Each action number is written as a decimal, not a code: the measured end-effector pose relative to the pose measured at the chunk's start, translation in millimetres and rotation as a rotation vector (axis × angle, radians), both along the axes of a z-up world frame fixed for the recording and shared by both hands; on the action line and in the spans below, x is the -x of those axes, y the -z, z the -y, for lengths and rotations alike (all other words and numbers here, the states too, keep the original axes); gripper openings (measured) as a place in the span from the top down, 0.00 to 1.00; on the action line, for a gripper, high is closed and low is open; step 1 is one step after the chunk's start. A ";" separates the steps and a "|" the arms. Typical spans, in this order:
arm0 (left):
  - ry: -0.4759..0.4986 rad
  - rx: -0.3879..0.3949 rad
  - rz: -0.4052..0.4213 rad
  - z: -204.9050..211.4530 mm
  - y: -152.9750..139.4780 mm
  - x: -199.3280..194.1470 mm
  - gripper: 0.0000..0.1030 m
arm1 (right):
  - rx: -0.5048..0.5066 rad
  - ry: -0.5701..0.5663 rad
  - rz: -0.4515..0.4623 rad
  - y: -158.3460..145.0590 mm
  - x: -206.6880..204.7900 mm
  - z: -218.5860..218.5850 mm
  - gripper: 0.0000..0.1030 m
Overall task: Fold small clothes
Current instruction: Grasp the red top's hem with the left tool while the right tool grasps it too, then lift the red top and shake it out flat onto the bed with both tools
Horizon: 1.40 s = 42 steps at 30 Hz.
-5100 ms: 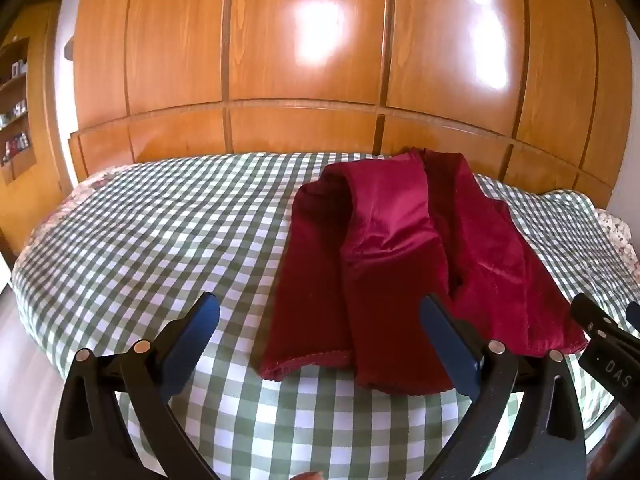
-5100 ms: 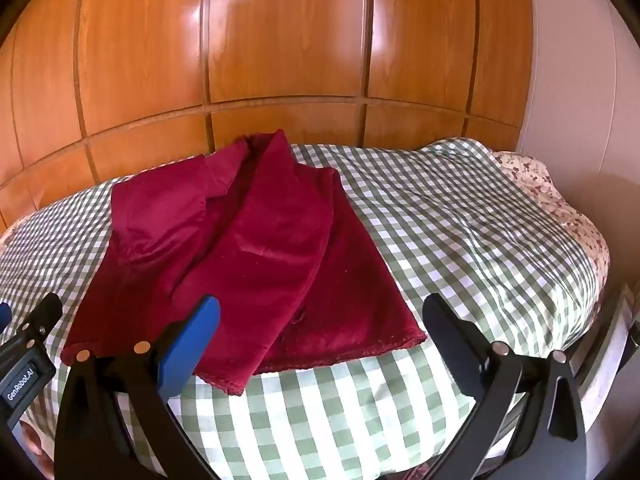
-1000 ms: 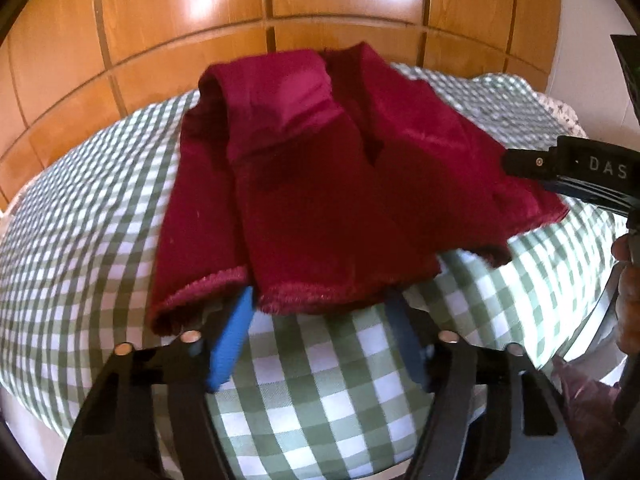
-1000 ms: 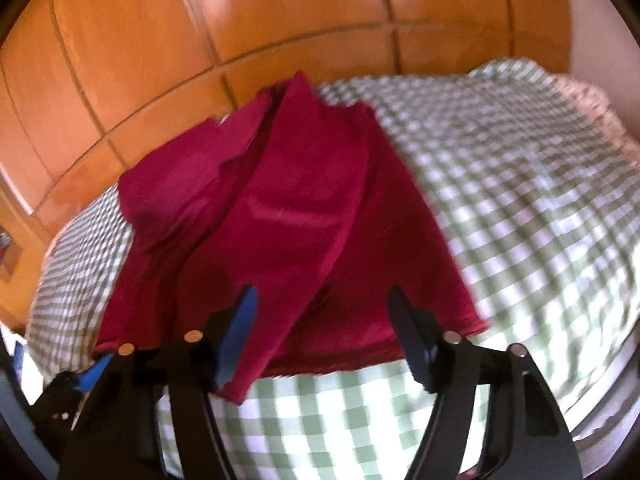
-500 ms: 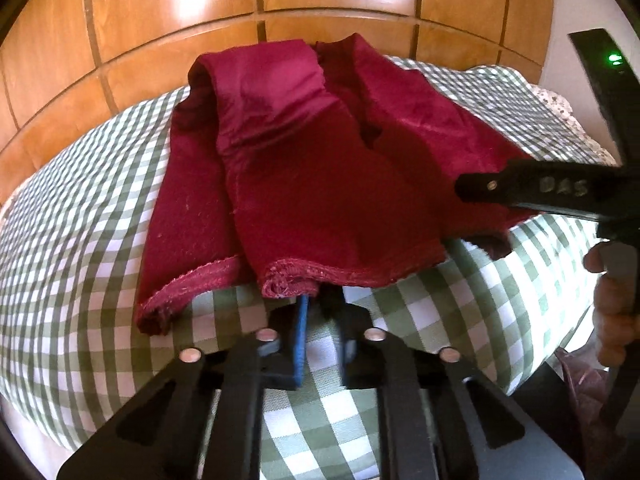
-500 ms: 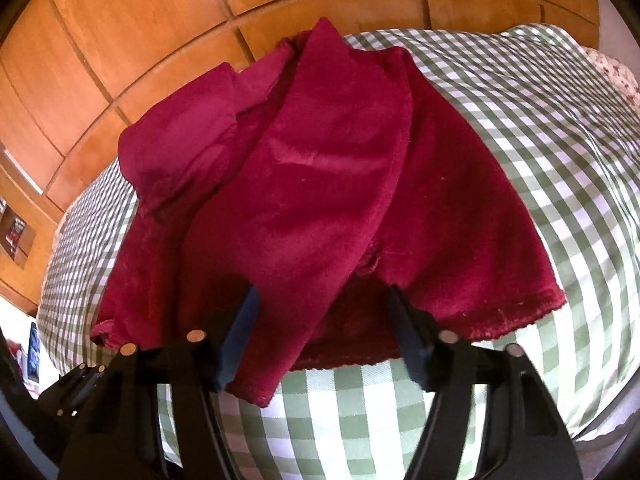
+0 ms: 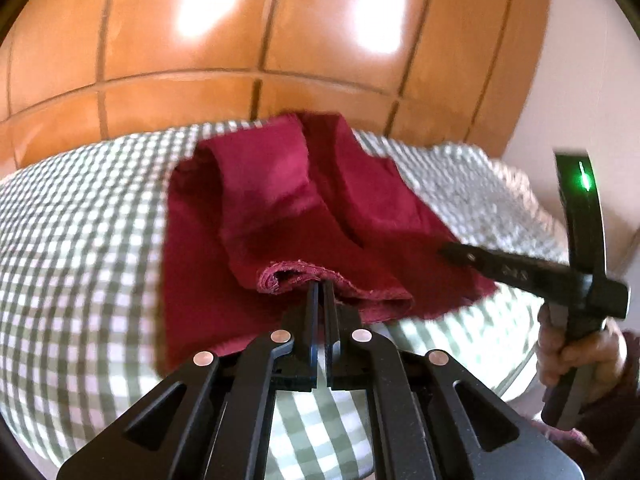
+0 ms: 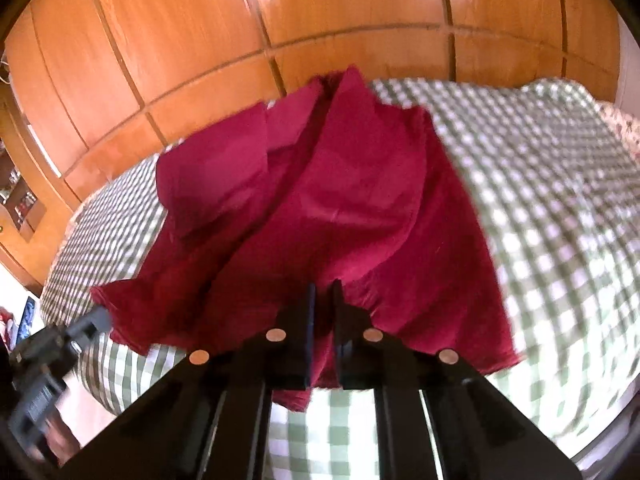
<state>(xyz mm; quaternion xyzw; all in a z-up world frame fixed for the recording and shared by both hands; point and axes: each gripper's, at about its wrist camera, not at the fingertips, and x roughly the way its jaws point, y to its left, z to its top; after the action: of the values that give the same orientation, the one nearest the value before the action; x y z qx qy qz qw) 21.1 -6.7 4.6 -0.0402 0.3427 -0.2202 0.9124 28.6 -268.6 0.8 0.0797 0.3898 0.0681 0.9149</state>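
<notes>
A dark red velvety garment (image 7: 280,208) lies rumpled on the green-and-white checked bed cover (image 7: 80,248). My left gripper (image 7: 321,285) is shut on the garment's near hem, which is lifted and curled over the fingertips. In the right wrist view the same garment (image 8: 320,200) spreads across the bed cover (image 8: 560,220), and my right gripper (image 8: 325,288) is shut on its near edge, with cloth between the fingers. The right gripper also shows in the left wrist view (image 7: 520,272), reaching into the garment's right side.
A glossy wooden panelled wall (image 7: 260,40) stands behind the bed. A hand (image 7: 576,352) holds the right gripper's handle at the bed's right edge. Wooden shelves (image 8: 20,200) stand at far left. The left gripper's body (image 8: 52,344) shows at lower left.
Both grippers have closed on the garment's near hem; the right one was open half a second ago. The left gripper has lifted its hem off the bed cover.
</notes>
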 end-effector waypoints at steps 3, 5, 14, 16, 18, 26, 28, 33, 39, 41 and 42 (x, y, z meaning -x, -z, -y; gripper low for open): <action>-0.051 0.070 0.022 -24.4 -21.6 -17.0 0.99 | 0.060 0.016 0.050 -17.9 -7.0 11.6 0.94; -0.096 0.111 0.032 -42.5 -35.2 -31.9 0.99 | 0.092 0.042 0.081 -29.0 -14.7 23.9 0.94; -0.388 0.157 0.070 -134.4 -68.5 -102.1 1.00 | 0.216 0.306 0.162 -74.9 -82.0 123.6 0.94; -0.475 0.134 0.053 -158.7 -65.9 -121.5 1.00 | 0.251 0.385 0.138 -72.7 -103.3 150.8 0.94; -0.543 0.105 0.032 -179.1 -61.8 -133.4 1.00 | 0.279 0.455 0.096 -64.7 -120.7 177.0 0.94; -0.822 -0.059 -0.063 -262.9 -37.2 -173.8 1.00 | 0.341 0.652 -0.098 -9.3 -160.9 251.1 0.94; -0.869 -0.110 -0.086 -274.9 -31.2 -180.7 1.00 | 0.365 0.682 -0.115 2.4 -163.7 258.3 0.94; -0.953 -0.148 -0.157 -299.8 -11.1 -189.2 1.00 | 0.357 0.693 -0.151 17.8 -161.4 266.7 0.93; -0.907 -0.158 -0.175 -284.5 -1.1 -170.6 0.61 | 0.309 0.652 -0.080 5.5 -132.3 253.6 0.41; -0.875 -0.178 -0.109 -266.2 -4.0 -150.2 0.39 | 0.299 0.602 -0.068 2.5 -117.7 239.4 0.41; -0.852 -0.188 -0.095 -258.8 -3.4 -144.8 0.39 | 0.289 0.577 -0.063 1.3 -110.2 231.6 0.41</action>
<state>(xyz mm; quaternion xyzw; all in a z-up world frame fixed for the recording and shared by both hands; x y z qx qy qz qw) 165.9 252.1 8.0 -0.1046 0.3557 0.2098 0.9047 138.8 -500.2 -0.4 0.0581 0.3849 -0.2525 0.8859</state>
